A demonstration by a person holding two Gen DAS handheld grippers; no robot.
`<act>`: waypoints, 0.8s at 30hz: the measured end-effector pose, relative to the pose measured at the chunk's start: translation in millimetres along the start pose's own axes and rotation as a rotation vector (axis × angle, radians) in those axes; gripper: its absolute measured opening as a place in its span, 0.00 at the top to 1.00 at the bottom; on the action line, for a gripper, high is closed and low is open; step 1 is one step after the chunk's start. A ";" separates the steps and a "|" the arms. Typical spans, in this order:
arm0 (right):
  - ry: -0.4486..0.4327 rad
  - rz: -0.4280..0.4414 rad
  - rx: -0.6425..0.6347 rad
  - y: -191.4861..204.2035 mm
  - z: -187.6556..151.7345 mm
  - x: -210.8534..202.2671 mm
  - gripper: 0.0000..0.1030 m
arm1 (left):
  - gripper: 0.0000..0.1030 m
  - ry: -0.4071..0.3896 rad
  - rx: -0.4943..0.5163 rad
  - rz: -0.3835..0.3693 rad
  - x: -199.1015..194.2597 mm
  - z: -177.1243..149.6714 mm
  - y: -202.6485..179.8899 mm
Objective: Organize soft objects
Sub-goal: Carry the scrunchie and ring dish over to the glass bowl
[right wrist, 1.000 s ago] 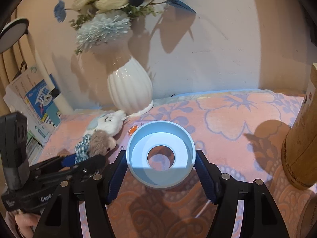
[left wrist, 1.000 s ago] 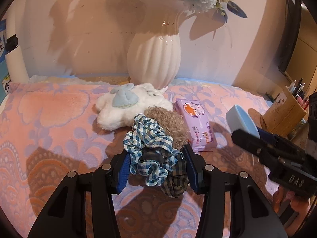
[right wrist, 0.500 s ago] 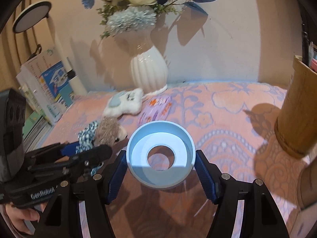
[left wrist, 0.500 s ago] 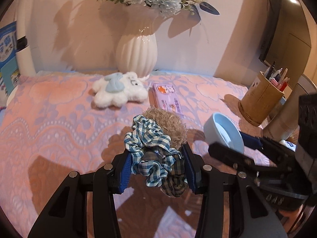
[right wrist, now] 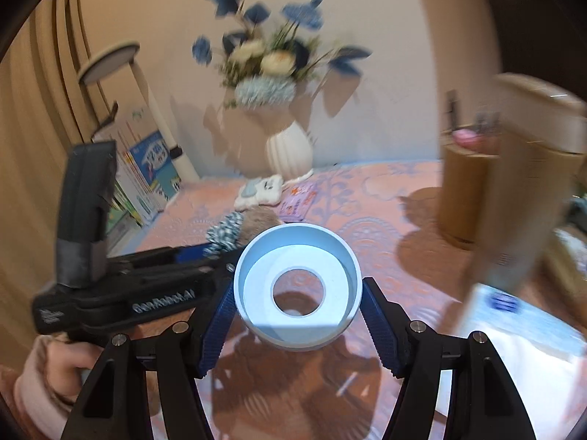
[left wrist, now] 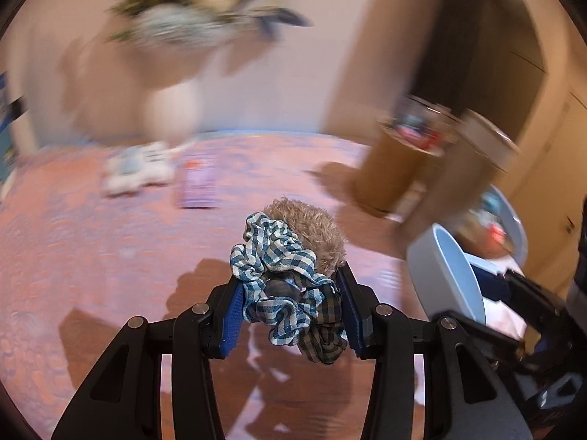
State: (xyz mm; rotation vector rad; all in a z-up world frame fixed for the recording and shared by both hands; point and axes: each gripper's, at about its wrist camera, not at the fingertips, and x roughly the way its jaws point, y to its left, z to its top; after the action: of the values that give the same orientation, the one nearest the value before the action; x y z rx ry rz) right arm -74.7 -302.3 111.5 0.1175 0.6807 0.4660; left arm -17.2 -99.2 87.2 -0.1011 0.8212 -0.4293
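My left gripper (left wrist: 290, 308) is shut on a bundle of scrunchies: a blue-and-white checked one (left wrist: 273, 267), a dark checked one (left wrist: 323, 333) and a fuzzy brown one (left wrist: 308, 227), held above the pink patterned cloth (left wrist: 91, 256). My right gripper (right wrist: 297, 311) is shut on a pale blue round holder with a centre hole (right wrist: 297, 286), also held in the air; it shows at the right of the left wrist view (left wrist: 444, 278). The left gripper and its scrunchies (right wrist: 223, 234) sit just left of the holder.
A white plush toy (right wrist: 260, 190) and a purple tissue pack (right wrist: 297, 201) lie near a white vase of flowers (right wrist: 288, 146) at the back. Wooden holders (right wrist: 473, 190) stand at the right, books (right wrist: 146, 176) at the left.
Both grippers have drawn back and risen from the vase, still holding their loads. The views have swung right and the wooden holders now show large. The left wrist view is blurred by motion.
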 end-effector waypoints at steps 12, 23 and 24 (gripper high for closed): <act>-0.091 -0.222 0.161 -132.3 8.2 -111.6 0.35 | 0.59 0.003 0.226 -0.169 36.2 5.0 -161.6; -0.096 -0.373 0.222 -238.8 54.6 -128.1 0.35 | 0.59 -0.054 0.317 -0.212 75.6 29.8 -262.2; -0.092 -0.380 0.218 -243.9 61.7 -125.1 0.35 | 0.59 -0.064 0.310 -0.200 78.0 35.2 -264.8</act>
State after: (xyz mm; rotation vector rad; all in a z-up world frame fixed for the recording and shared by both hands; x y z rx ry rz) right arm -29.0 -573.4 169.8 0.2089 0.6434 0.0202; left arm -32.5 -374.6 124.0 0.0911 0.6755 -0.7339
